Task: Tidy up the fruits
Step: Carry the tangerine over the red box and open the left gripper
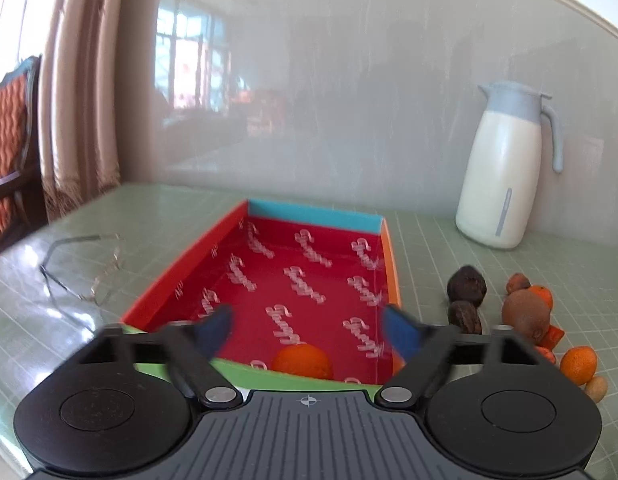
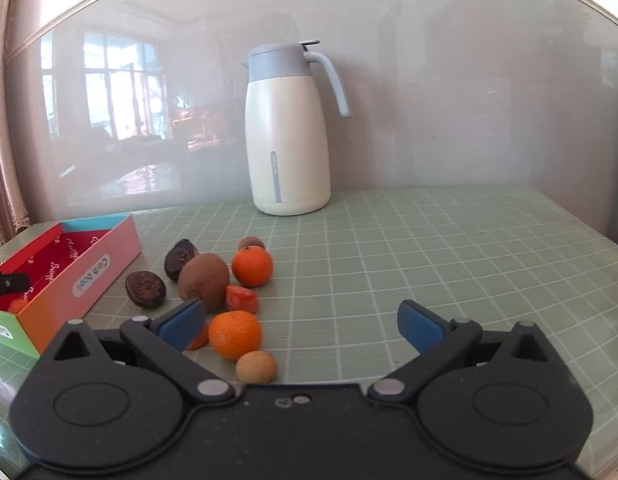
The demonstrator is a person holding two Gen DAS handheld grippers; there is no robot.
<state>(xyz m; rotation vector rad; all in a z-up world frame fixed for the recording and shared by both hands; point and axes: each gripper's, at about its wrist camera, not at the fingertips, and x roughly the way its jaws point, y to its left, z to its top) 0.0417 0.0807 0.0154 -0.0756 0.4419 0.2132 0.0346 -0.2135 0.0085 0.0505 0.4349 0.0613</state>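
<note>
A shallow box with a red printed inside (image 1: 301, 280) lies on the green grid mat; it also shows in the right wrist view (image 2: 75, 270) at the left. One orange (image 1: 303, 362) lies in its near end. My left gripper (image 1: 309, 330) is open and empty above that end. To the right of the box lies a heap of fruit: two dark wrinkled fruits (image 2: 145, 289), a brown kiwi (image 2: 203, 280), two oranges (image 2: 235, 334), red pieces (image 2: 241, 299) and a small tan fruit (image 2: 256, 367). My right gripper (image 2: 301, 326) is open and empty, just right of the heap.
A white and grey-blue thermos jug (image 2: 287, 132) stands at the back against the glossy wall. A pair of glasses (image 1: 81, 276) lies left of the box. A curtain (image 1: 81, 80) and a chair (image 1: 13, 140) are at the far left.
</note>
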